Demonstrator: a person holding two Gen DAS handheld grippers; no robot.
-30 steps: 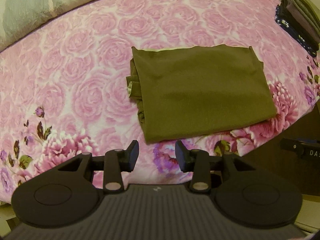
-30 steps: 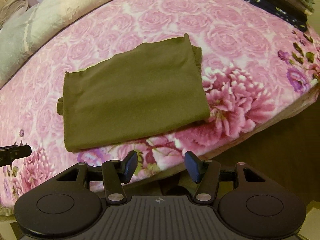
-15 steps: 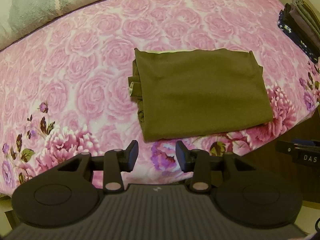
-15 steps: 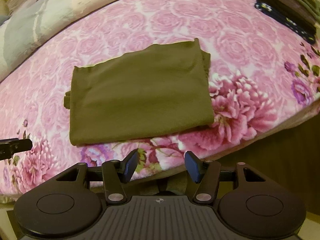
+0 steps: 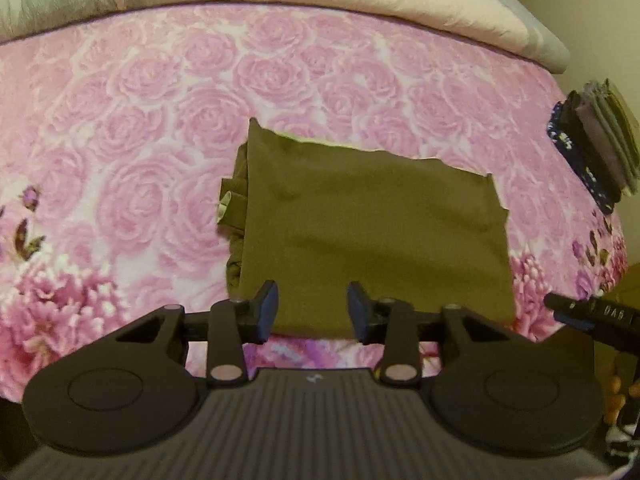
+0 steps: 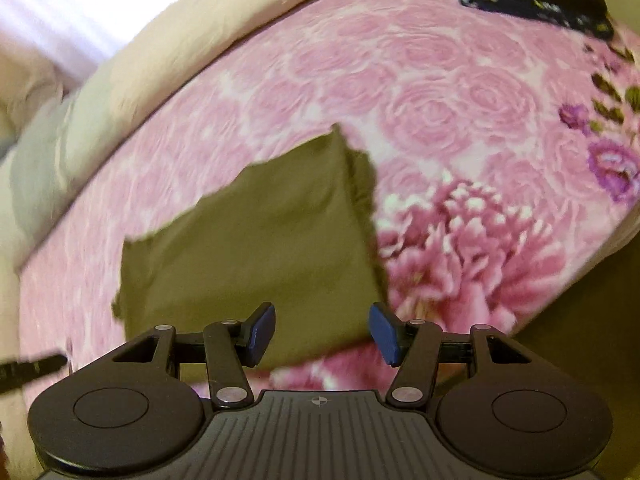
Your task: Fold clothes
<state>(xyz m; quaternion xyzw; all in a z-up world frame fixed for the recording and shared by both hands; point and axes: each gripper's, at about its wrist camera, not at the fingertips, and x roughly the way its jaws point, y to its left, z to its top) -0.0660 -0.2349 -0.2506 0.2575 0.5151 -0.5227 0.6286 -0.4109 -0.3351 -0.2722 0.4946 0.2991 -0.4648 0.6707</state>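
Folded olive garment (image 5: pixel 372 236) lies near bed's (image 5: pixel 120 128) front edge, w/ folded stack (image 5: pixel 592 148) at far right corner. Left gripper (image 5: pixel 313 307) fingers just been closing, nothing between; right gripper (image 6: pixel 322 334) fingers apart, empty.

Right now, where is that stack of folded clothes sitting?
The stack of folded clothes sits at the far right corner of the pink flowered bed, seen at the right edge of the left camera's view, well beyond the olive green garment.
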